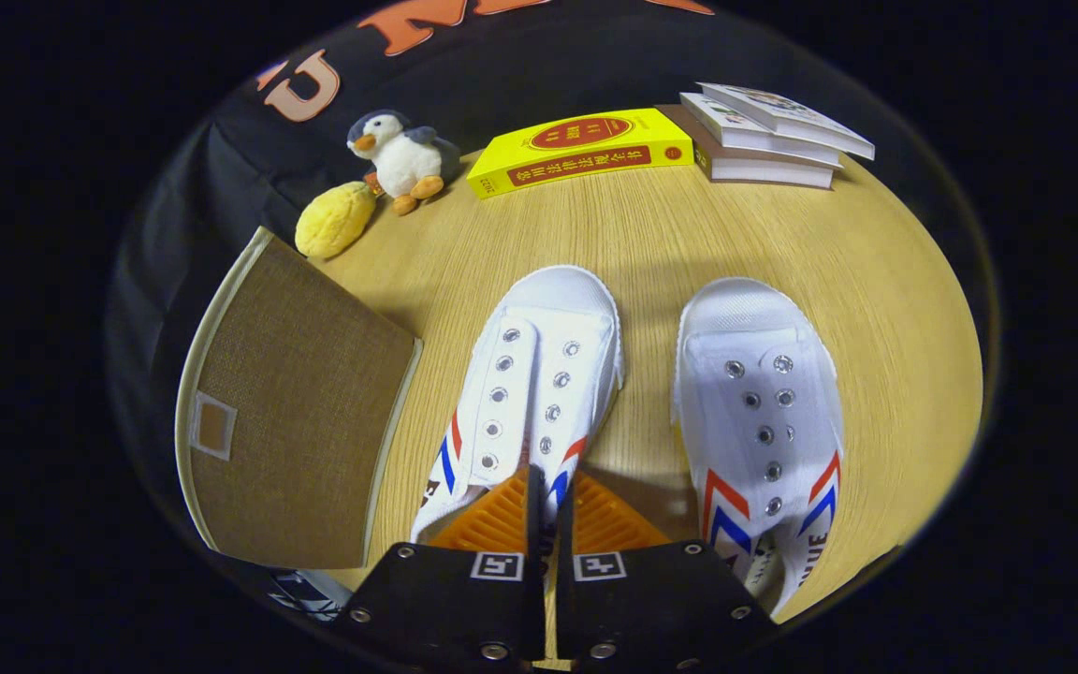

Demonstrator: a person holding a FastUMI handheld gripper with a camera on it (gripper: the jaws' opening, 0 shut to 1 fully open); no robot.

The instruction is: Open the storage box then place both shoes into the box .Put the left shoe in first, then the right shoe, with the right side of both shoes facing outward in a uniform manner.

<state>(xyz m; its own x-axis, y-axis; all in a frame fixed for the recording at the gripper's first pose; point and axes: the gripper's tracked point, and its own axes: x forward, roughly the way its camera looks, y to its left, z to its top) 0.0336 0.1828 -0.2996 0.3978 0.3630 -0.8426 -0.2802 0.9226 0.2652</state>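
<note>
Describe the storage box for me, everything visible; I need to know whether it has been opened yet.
The storage box looks like brown woven fabric with pale cream edging and a small cream-framed label window on its top panel. Its lid appears closed. It sits on the wooden table, just beside the left shoe without clearly touching it, with a yellow plush near its far corner. The gripper jaws, nearly closed, are at that shoe, not the box.

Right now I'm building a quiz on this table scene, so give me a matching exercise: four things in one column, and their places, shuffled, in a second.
Things:
1. penguin
2. yellow book
3. box
4. left shoe

Places:
A. just ahead of the claw, its heel end at the nearly closed fingers
B. beside the yellow plush, far side of the table
C. beside the left shoe, lid shut
D. between the penguin and the book stack

Pairs: 1-B, 2-D, 3-C, 4-A
</note>
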